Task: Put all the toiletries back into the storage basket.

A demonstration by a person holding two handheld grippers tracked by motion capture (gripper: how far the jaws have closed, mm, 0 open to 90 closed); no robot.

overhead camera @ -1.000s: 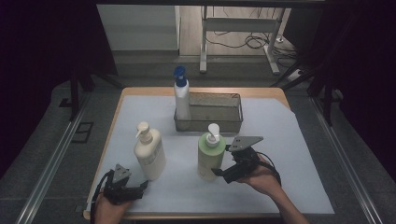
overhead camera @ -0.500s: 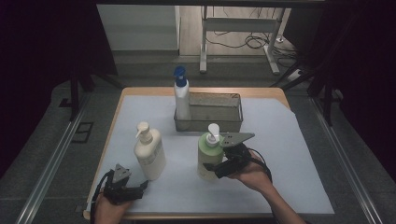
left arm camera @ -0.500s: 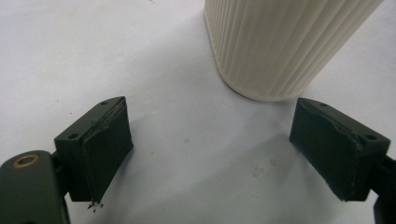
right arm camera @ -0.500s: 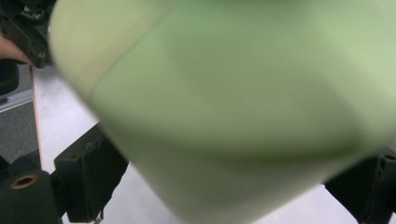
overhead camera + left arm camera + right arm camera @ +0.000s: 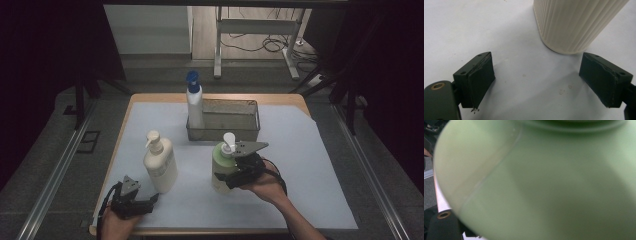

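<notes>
The green pump bottle [image 5: 223,165] is standing upright on the white sheet [image 5: 310,165], just in front of the metal basket [image 5: 250,120], and my right gripper [image 5: 231,176] is now right up against its right side. Compared with a second ago it's slid in from off to the side, where there was a clear gap between gripper and bottle, until the body sits between the jaws. The jaws have just been closing in around the bottle too, but in the right gripper view everything is a blur of green [image 5: 544,185] so close up that I honestly can't tell whether the pads are pressing on it yet or not. The bottle itself hasn't budged or tipped across the three high shots. Further out, the cream pump bottle [image 5: 160,165] stands to the left, same spot as before, and the blue-capped bottle [image 5: 194,102] is still at the basket's left end. My left gripper [image 5: 544,82] hasn't gone anywhere: parked at the near left corner, jaws spread wide with nothing in them, the cream bottle's ribbed base [image 5: 574,25] just ahead of it.
</notes>
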